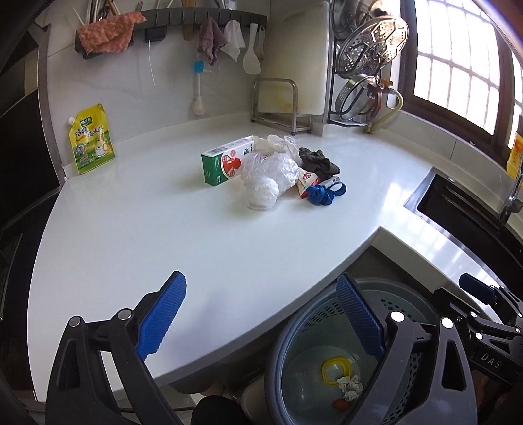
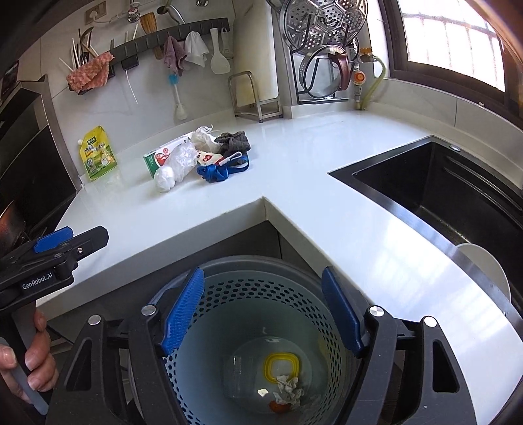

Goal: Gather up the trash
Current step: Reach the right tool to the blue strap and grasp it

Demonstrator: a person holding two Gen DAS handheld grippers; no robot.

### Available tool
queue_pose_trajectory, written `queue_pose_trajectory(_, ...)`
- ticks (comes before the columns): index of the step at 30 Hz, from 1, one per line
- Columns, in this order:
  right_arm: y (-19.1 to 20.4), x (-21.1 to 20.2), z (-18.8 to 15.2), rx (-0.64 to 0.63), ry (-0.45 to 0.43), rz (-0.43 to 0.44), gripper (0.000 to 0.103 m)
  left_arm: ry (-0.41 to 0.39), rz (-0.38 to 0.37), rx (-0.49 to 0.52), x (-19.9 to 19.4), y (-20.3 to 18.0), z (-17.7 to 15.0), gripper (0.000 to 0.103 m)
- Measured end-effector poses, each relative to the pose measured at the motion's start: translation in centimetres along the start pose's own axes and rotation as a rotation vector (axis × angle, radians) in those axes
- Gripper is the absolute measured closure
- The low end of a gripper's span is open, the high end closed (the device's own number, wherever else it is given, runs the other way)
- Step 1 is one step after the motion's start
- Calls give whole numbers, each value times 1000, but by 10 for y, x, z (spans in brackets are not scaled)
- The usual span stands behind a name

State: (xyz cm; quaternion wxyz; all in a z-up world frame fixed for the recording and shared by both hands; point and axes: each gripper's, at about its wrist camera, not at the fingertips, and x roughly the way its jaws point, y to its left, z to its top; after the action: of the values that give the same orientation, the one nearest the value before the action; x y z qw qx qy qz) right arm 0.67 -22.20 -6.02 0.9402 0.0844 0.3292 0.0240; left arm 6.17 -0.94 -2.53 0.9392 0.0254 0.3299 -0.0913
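Observation:
A pile of trash lies mid-counter: a green and white carton (image 1: 225,160) (image 2: 163,153), a clear plastic bag (image 1: 271,173) (image 2: 178,163), a white wad (image 1: 261,193), a dark rag (image 1: 318,160) (image 2: 233,140), a blue strap (image 1: 325,193) (image 2: 222,170) and a small red and white packet (image 1: 305,179). A grey perforated bin (image 2: 261,294) (image 1: 327,327) stands below the counter corner, holding a yellow ring (image 2: 281,366), crumpled paper (image 2: 287,389) and a clear cup. My left gripper (image 1: 261,314) is open and empty over the counter's front edge. My right gripper (image 2: 264,310) is open and empty above the bin.
A yellow pouch (image 1: 90,140) leans on the back wall at left. A black sink (image 2: 457,196) is sunk into the counter at right. A metal stand (image 1: 278,101) and a rack of lids (image 1: 369,65) stand at the back. Cloths hang from a wall rail (image 1: 157,23).

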Motion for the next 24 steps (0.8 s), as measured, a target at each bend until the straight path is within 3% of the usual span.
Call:
queue_pose_trajectory(12,10,49,49,-22,-5,19,29,-53,56,-37,43,13,47,9)
queue_pose_trajectory(24,38,105,87,-65,8,40,29,-10,95,-80,83,36,66,9)
